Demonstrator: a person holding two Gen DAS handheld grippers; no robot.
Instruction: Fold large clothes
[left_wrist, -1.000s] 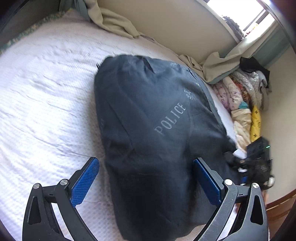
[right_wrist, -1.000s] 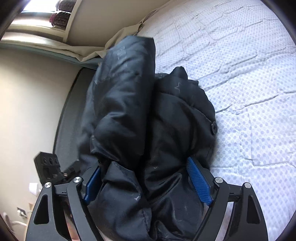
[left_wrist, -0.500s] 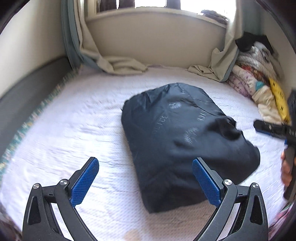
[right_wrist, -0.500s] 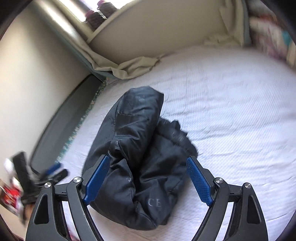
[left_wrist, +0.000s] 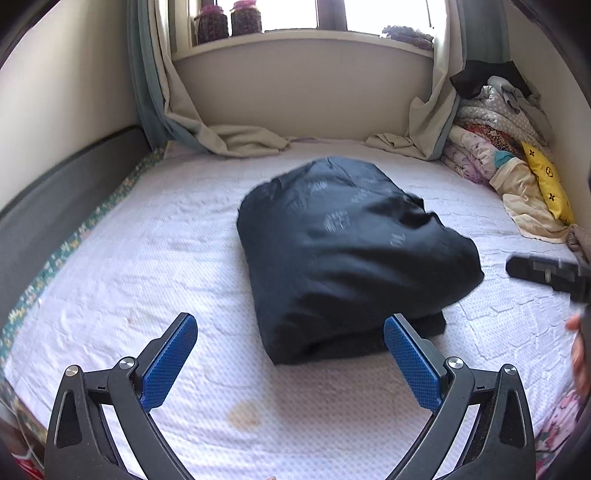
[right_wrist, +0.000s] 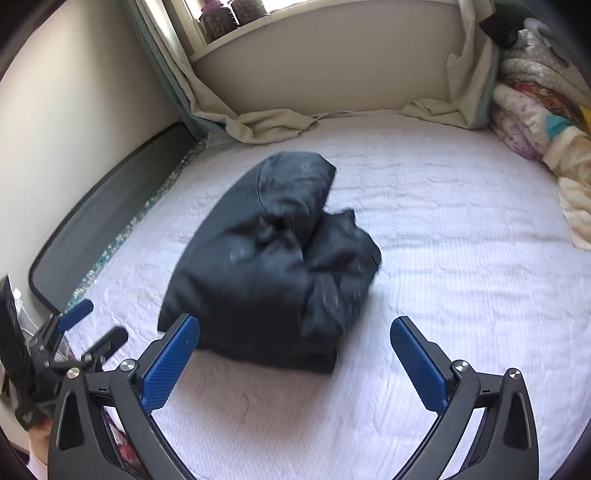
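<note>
A dark navy padded jacket (left_wrist: 347, 254) lies folded into a bulky bundle on the white bed (left_wrist: 147, 258). It also shows in the right wrist view (right_wrist: 280, 269), where it is lumpy on its right side. My left gripper (left_wrist: 290, 354) is open and empty, just in front of the bundle's near edge, not touching it. My right gripper (right_wrist: 295, 354) is open and empty, back from the bundle's near edge. The right gripper also shows at the right edge of the left wrist view (left_wrist: 546, 275), and the left gripper at the left edge of the right wrist view (right_wrist: 74, 332).
A pile of folded bedding and clothes (left_wrist: 506, 155) sits at the bed's far right corner. Beige curtains (left_wrist: 229, 140) drape onto the bed's far edge under the window sill. A dark padded bed frame (left_wrist: 62, 199) runs along the left side. A brownish stain (left_wrist: 243, 415) marks the sheet.
Both grippers have pulled back and up from the jacket. The right gripper had the bundle between its fingers a second ago and now stands clear of it. The bundle lies on the bed.
</note>
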